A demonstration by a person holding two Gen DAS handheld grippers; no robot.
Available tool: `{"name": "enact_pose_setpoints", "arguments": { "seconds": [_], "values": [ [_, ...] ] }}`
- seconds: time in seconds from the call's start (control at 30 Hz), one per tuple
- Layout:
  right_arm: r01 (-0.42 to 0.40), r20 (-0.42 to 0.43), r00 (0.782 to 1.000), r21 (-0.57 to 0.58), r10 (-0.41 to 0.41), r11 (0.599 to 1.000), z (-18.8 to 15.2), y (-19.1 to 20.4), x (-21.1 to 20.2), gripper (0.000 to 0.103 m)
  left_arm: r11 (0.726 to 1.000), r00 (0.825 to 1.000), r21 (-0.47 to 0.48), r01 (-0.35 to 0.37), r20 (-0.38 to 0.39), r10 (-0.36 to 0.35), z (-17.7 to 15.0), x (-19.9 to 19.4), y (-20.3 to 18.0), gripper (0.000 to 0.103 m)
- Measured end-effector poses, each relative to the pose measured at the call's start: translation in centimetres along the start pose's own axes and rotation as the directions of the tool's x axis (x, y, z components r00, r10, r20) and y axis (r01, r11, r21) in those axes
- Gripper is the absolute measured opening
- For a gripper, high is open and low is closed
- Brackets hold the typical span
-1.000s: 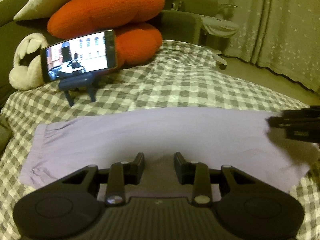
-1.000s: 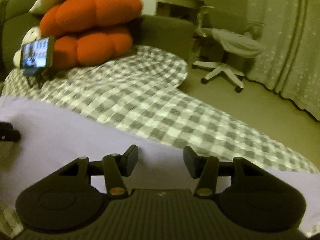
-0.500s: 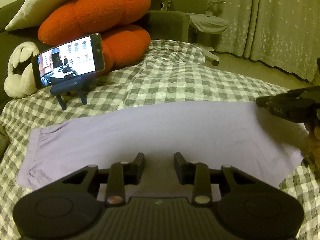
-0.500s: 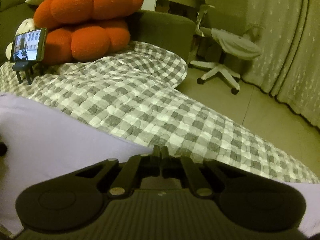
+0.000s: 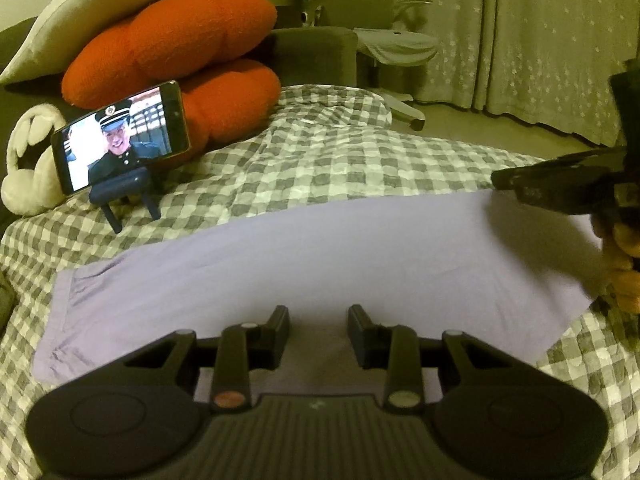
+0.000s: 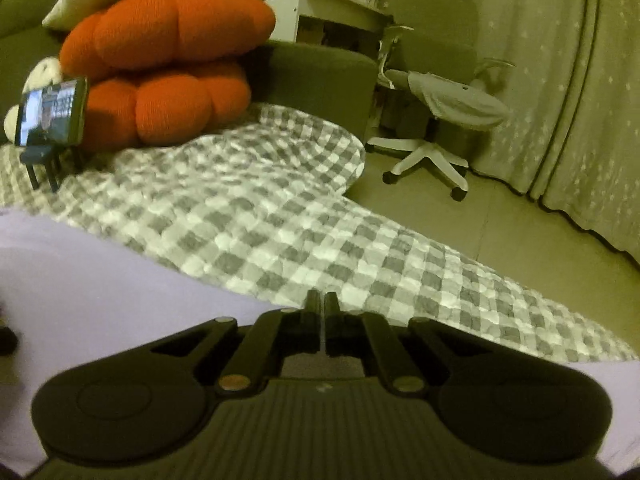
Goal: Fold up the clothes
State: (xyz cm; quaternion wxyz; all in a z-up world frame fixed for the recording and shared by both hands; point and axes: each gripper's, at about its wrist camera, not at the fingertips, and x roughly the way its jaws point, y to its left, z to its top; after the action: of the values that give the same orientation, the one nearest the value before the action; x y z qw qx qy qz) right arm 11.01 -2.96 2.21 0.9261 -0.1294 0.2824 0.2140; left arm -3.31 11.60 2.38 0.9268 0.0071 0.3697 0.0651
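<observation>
A lavender garment [image 5: 320, 260] lies flat as a wide strip across the checkered bedcover [image 5: 320, 160]. My left gripper [image 5: 318, 320] hovers over the strip's near edge with its jaws partly apart and nothing pressed between them. In the right wrist view the garment [image 6: 80, 280] fills the lower left. My right gripper [image 6: 322, 312] is shut at the garment's far edge, a thin sliver of pale cloth showing between its pads. The left wrist view shows that right gripper [image 5: 500, 182] at the garment's far right corner, with a person's hand [image 5: 620, 256] behind it.
A phone [image 5: 120, 136] on a small stand plays video at the bed's far left, before two orange cushions [image 5: 172, 40] and a white plush toy [image 5: 28, 176]. An office chair [image 6: 440, 120] stands on the floor past the bed's right edge, by a curtain [image 6: 560, 80].
The right gripper's jaws went from wide apart to shut at the garment's far edge. The left gripper's jaws kept the same gap, and its view shifted only slightly.
</observation>
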Motion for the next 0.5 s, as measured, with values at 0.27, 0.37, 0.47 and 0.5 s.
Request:
{"name": "enact_pose_setpoints", "arguments": {
  "seconds": [0.27,0.37,0.47,0.5],
  "values": [
    [-0.04,0.013,0.999,0.036,0.039,0.999,0.6,0.1,-2.2,0.011,0.999,1.0,-0.046,0.003,-0.009,-0.004,0.3,0.2,0.8,0.034],
    [-0.085,-0.022,0.996,0.037,0.085,0.996,0.1,0.8,-2.4,0.011,0.999,1.0,-0.033,-0.003,-0.009,0.003,0.3,0.3,0.6,0.034],
    [-0.065,-0.093,0.994,-0.008,0.064,0.998,-1.0,1.7,-1.6,0.012,1.0,1.0,-0.022,-0.012,-0.007,0.012,0.2,0.5,0.5,0.034],
    [-0.049,-0.106,0.993,-0.004,0.048,0.999,-1.4,1.6,-1.4,0.012,1.0,1.0,-0.021,-0.014,-0.006,0.014,0.2,0.5,0.5,0.035]
  ]
}}
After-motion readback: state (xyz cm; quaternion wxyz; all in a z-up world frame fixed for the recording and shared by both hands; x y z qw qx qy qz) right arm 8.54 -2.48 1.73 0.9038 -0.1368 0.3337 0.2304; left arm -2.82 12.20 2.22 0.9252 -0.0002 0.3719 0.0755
